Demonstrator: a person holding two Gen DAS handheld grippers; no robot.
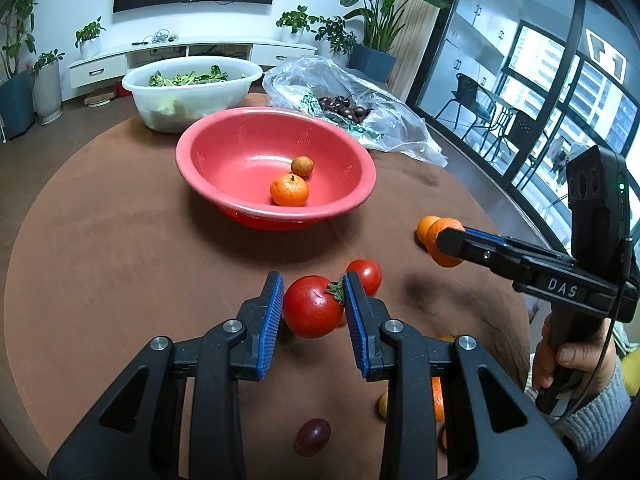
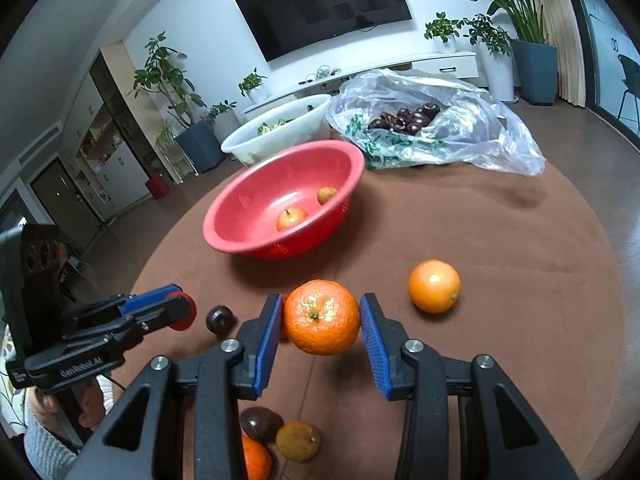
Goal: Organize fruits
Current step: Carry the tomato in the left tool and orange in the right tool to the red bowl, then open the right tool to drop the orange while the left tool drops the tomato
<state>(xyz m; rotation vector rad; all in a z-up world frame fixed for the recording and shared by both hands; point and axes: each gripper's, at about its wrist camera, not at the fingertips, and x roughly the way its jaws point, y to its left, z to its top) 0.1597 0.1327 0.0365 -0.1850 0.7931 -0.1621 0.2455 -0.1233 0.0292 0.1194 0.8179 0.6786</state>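
Note:
My left gripper (image 1: 313,306) is shut on a red tomato (image 1: 310,309), held above the brown table. A second tomato (image 1: 366,275) lies just behind it. My right gripper (image 2: 320,320) is shut on an orange mandarin (image 2: 322,317), also lifted off the table; it shows in the left wrist view (image 1: 442,246) too. The red bowl (image 1: 224,148) holds a mandarin (image 1: 289,189) and a small brownish fruit (image 1: 302,166). Another orange (image 2: 434,286) lies on the table to the right of the held mandarin.
A dark plum (image 1: 313,436) and other small fruits (image 2: 298,440) lie near the table's front. A white basin of greens (image 1: 192,84) and a plastic bag of dark fruit (image 2: 420,120) stand behind the red bowl (image 2: 240,236).

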